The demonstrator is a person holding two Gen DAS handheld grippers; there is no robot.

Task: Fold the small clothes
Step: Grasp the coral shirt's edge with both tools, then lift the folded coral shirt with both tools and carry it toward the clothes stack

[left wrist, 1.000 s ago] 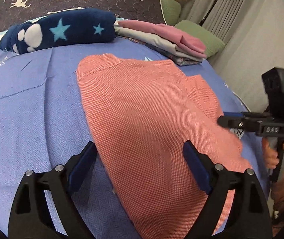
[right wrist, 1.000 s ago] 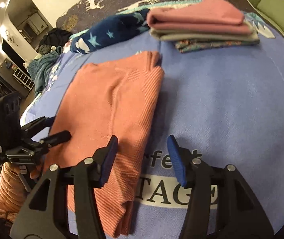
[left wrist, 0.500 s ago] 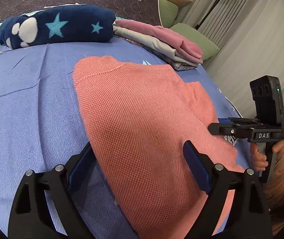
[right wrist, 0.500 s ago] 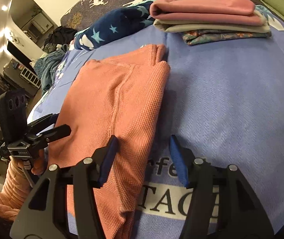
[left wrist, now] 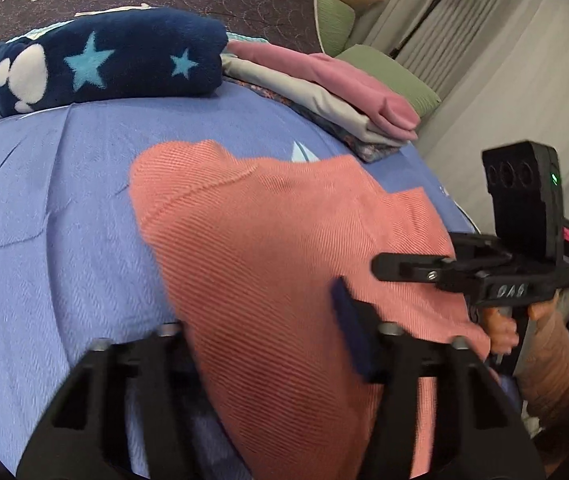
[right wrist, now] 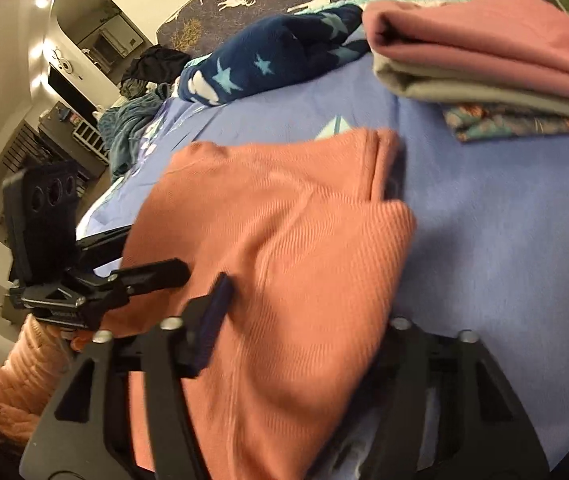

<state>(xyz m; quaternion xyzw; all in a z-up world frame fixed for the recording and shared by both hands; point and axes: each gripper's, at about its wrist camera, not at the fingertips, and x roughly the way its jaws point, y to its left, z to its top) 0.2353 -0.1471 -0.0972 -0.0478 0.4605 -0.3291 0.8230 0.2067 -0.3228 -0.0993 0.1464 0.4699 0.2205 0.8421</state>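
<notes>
An orange waffle-knit garment (left wrist: 268, 248) lies partly folded on the blue bedspread (left wrist: 52, 216); it also shows in the right wrist view (right wrist: 284, 248). My left gripper (left wrist: 268, 340) is open, one finger on each side of the garment's near edge, its left finger hidden under the cloth. My right gripper (right wrist: 308, 320) is open, straddling the garment's near right edge, its right finger hidden by cloth. Each gripper shows in the other's view: the right one (left wrist: 412, 268), the left one (right wrist: 152, 272).
A stack of folded clothes, pink on top (left wrist: 324, 84), lies at the far right of the bed. A navy star blanket (left wrist: 100, 64) lies at the back. Green pillows (left wrist: 388, 76) and curtains stand beyond. The bed edge runs close on the right.
Both grippers have moved forward and down over the garment's near edge, so cloth now lies between the fingers of each. The garment has bunched slightly.
</notes>
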